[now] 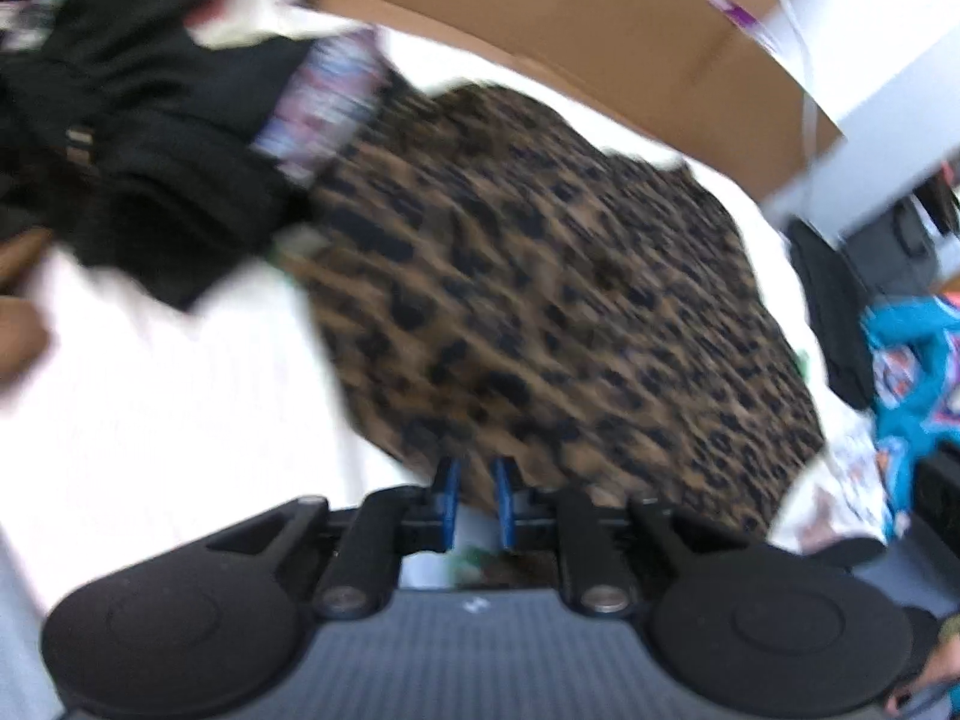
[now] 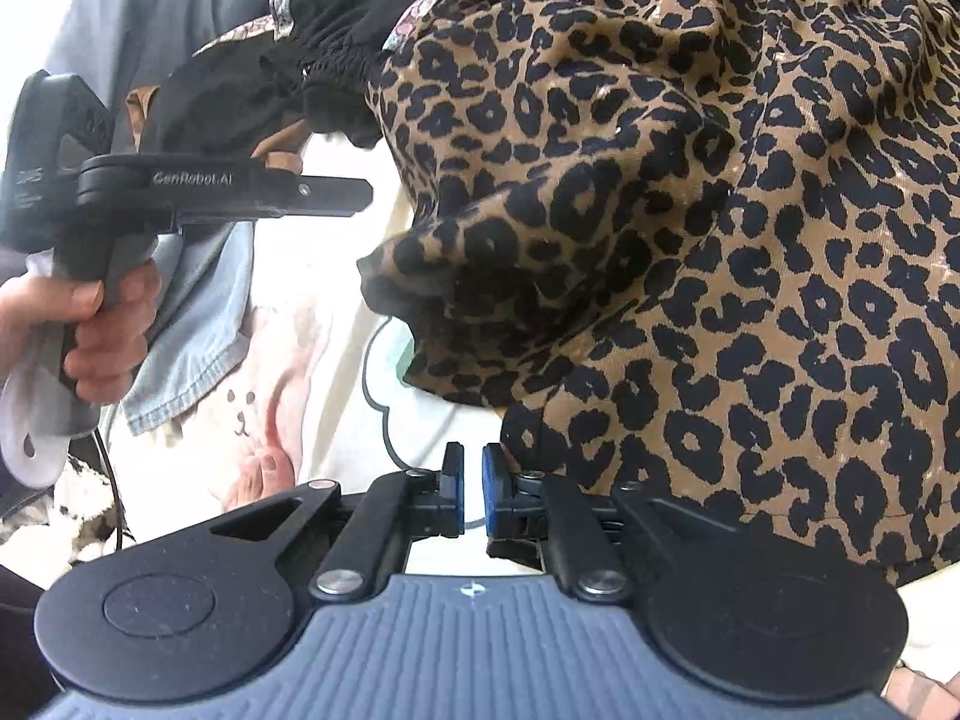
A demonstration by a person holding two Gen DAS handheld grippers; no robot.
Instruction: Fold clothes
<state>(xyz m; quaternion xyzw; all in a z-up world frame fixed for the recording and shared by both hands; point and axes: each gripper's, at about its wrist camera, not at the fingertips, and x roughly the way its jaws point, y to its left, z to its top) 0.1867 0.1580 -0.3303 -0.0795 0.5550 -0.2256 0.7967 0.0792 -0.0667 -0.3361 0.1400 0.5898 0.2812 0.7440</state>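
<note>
Leopard-print garment (image 2: 690, 228) spread on white bedding (image 1: 150, 396), a fold bulging leftward. Black clothes (image 1: 138, 180) heaped far left, cardboard box (image 1: 570, 30) beyond, teal fabric (image 1: 912, 360) right. Left gripper (image 1: 478, 501) narrowly parted at the hem; right gripper (image 2: 472, 492) nearly closed, empty.

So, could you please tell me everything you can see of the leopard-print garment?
The leopard-print garment is thin woven-looking fabric, tan with black spots, and has a gathered elastic band along its far edge. It lies spread but rumpled on a white cloth, one fold bulging up toward the right wrist camera. A pile of black clothes touches its far left side. The right gripper sits at its near edge, jaws nearly shut on nothing. The left gripper points at its hem; a grip cannot be confirmed.
</note>
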